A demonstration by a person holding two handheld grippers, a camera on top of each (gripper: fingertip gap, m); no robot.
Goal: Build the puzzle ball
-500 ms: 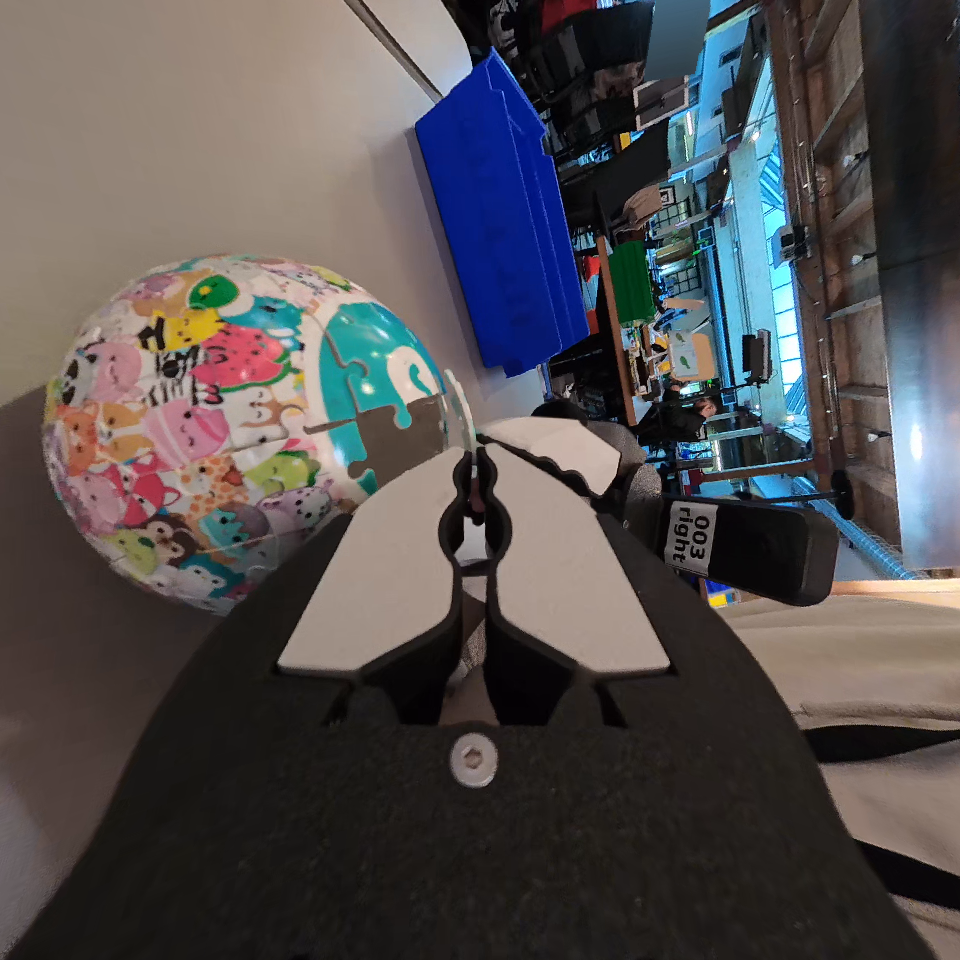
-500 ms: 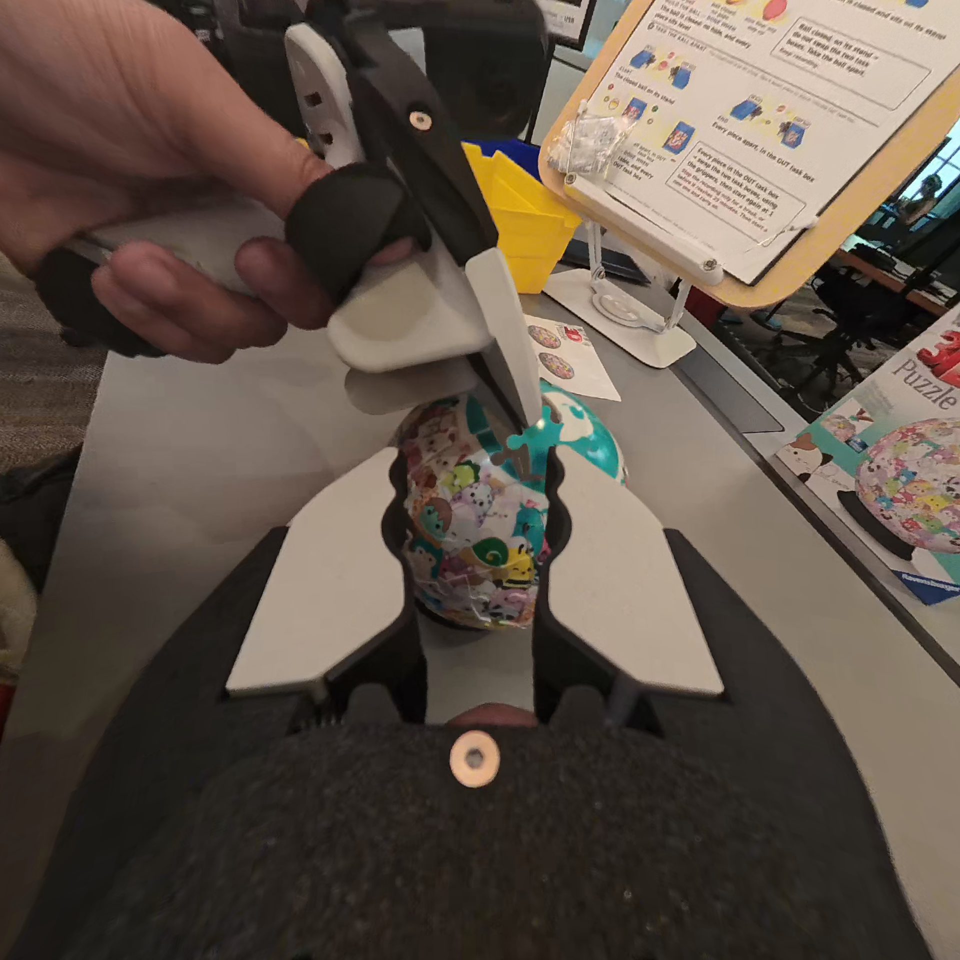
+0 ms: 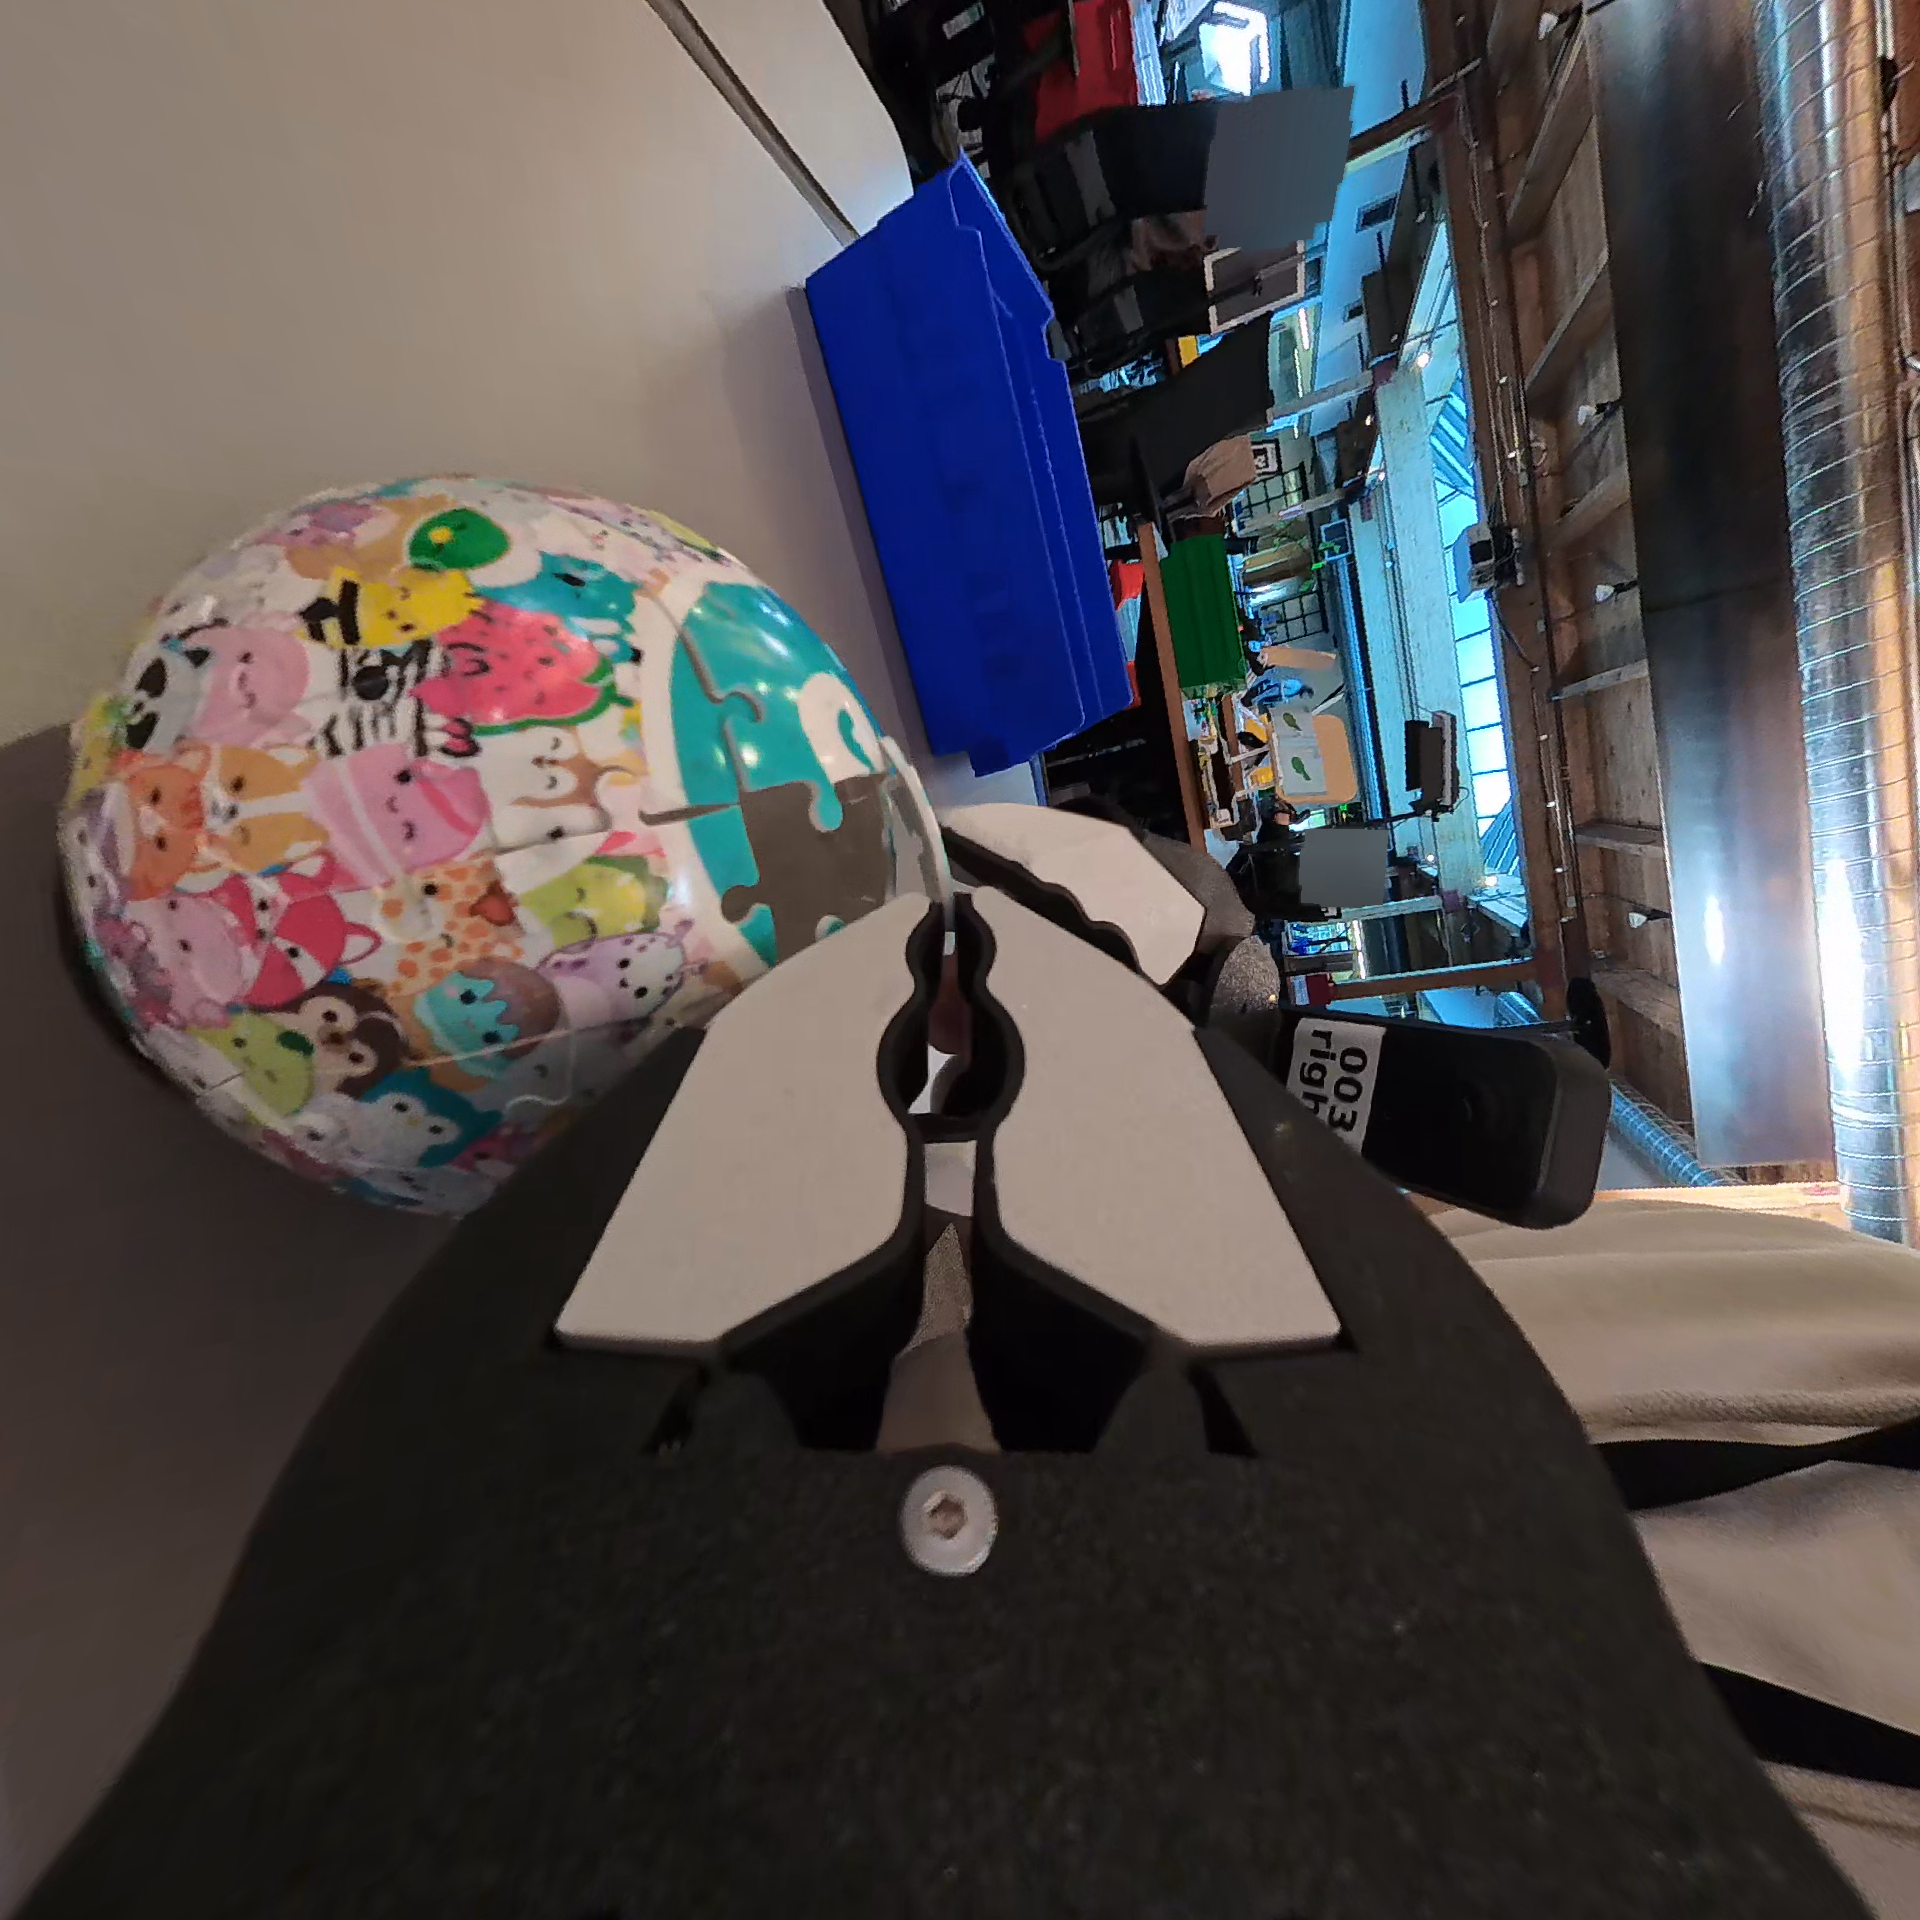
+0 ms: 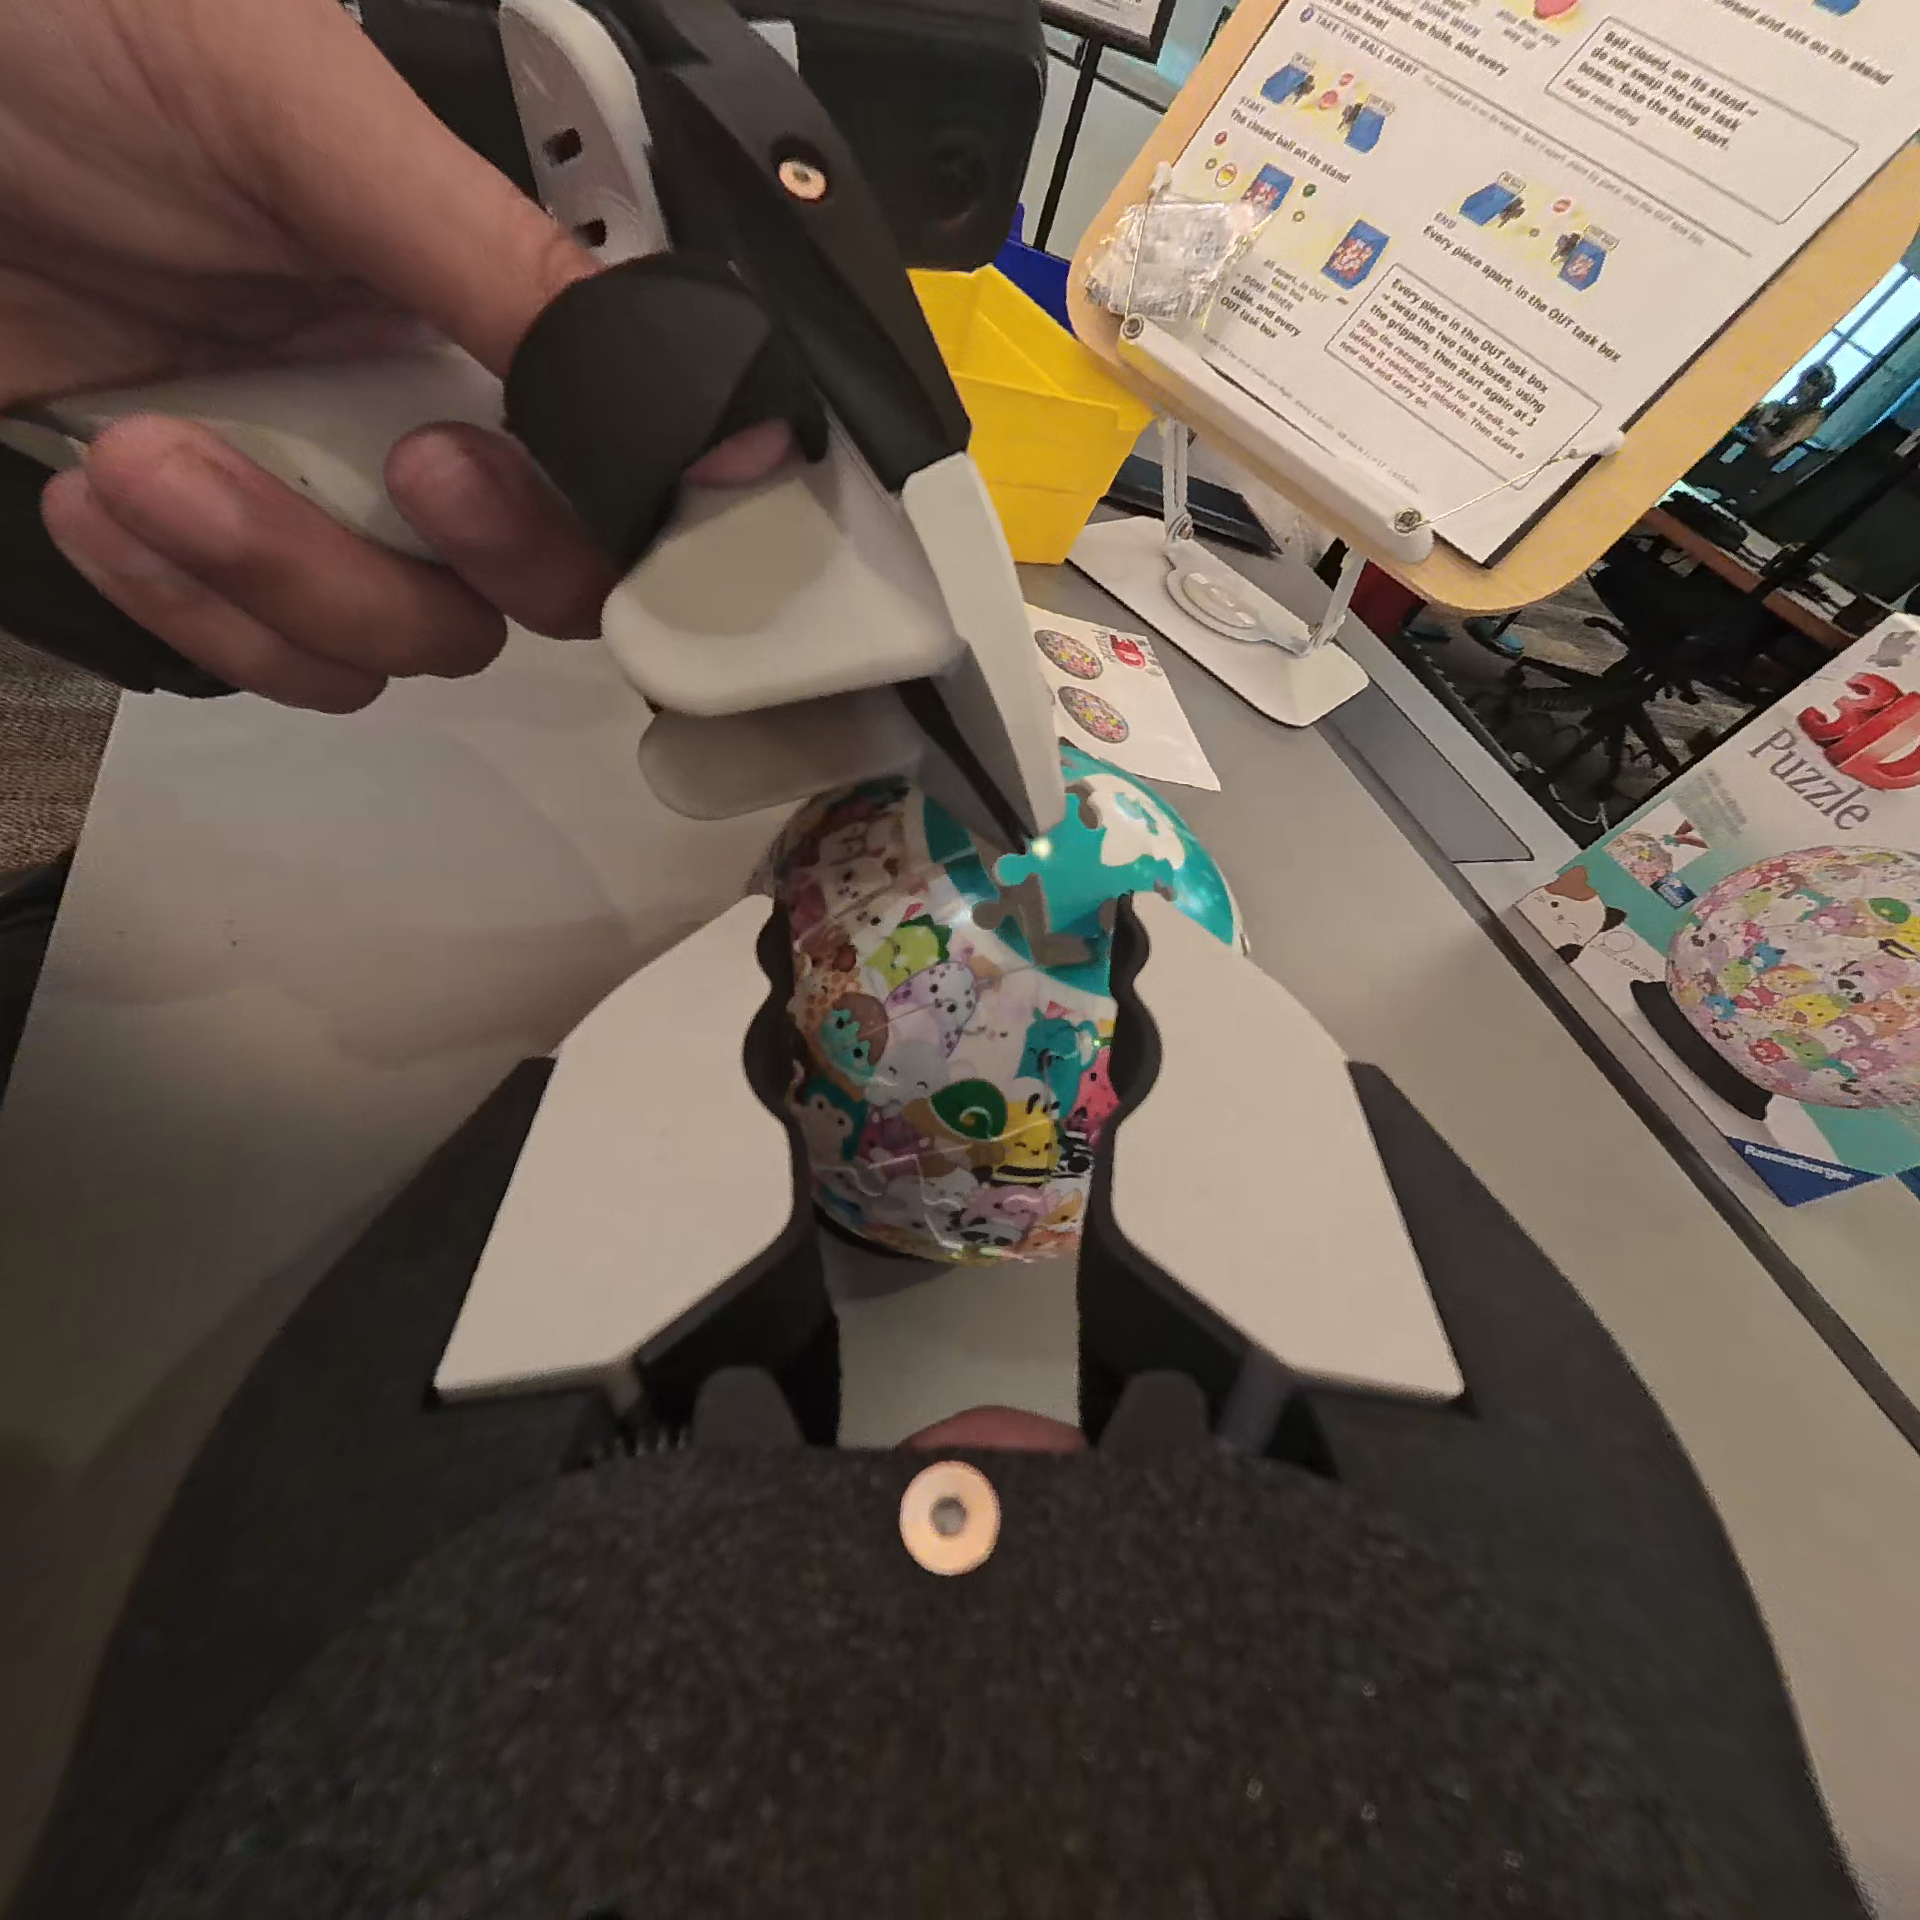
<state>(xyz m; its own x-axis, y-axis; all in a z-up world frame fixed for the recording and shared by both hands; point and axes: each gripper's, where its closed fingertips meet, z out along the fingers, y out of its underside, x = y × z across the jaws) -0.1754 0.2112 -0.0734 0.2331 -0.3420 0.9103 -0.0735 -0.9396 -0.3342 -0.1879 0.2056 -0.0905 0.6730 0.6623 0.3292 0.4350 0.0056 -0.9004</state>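
Note:
The colourful puzzle ball (image 4: 935, 1070) sits on a dark stand (image 4: 862, 1262) on the grey table (image 4: 312, 935). Its teal top has a grey gap (image 3: 821, 842) where a piece is absent. My left gripper (image 3: 948, 920), held by a hand, is shut on a teal puzzle piece (image 4: 1075, 883). It holds the piece at the gap on top of the ball. My right gripper (image 4: 951, 935) is open, with one finger on each side of the ball's near face. Whether its fingers touch the ball is unclear. The right gripper also shows behind the ball in the left wrist view (image 3: 1091, 894).
A blue bin (image 3: 966, 499) and a yellow bin (image 4: 1029, 416) stand at the far side of the table. A clipboard with an instruction sheet (image 4: 1455, 260) stands behind the ball. A leaflet (image 4: 1122, 696) lies beside it, and the puzzle box (image 4: 1766, 935) is at the right. Less than 4 cm separates the two grippers' tips.
Hardly anything has moved. The left gripper still pinches the piece over the gap, shifted only slightly against the ball. The right gripper stays open around the ball.

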